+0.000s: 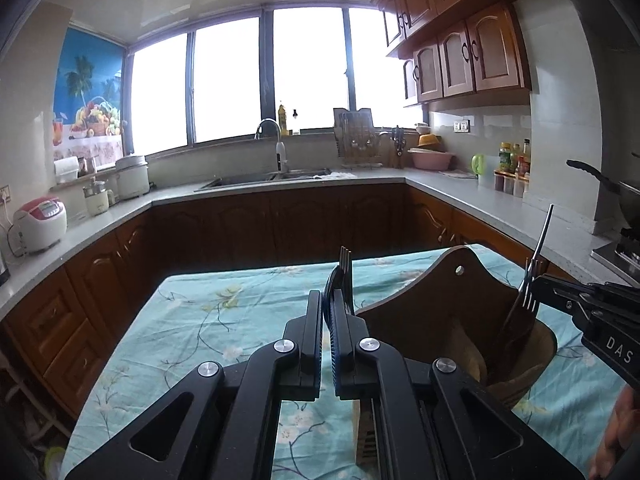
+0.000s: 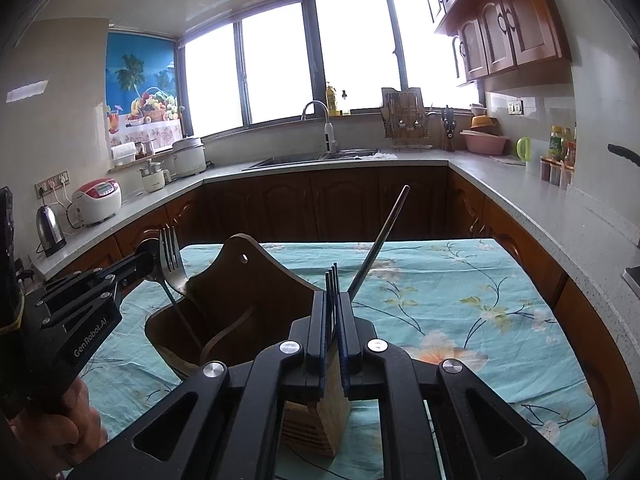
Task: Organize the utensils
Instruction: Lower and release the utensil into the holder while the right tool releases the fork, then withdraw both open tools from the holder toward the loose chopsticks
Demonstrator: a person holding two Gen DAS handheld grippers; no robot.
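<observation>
A dark wooden utensil holder [image 1: 448,312] [image 2: 236,300] with a tall back panel stands on the floral tablecloth. My left gripper [image 1: 328,308] is shut on a fork and a spoon held upright; its tines [image 1: 346,256] rise above the fingertips. In the right wrist view the left gripper [image 2: 140,268] holds that fork [image 2: 170,256] and spoon at the holder's left rim. My right gripper [image 2: 332,304] is shut on a fork [image 2: 331,280] and a long metal handle [image 2: 384,236], above the holder's right side. It also shows in the left wrist view [image 1: 536,288].
The table carries a teal floral cloth [image 2: 440,300]. A pale wooden slotted block [image 2: 316,420] stands under my right gripper. Kitchen counters ring the table, with a sink [image 2: 312,158], rice cookers [image 2: 98,200] and a kettle [image 2: 50,230] at left.
</observation>
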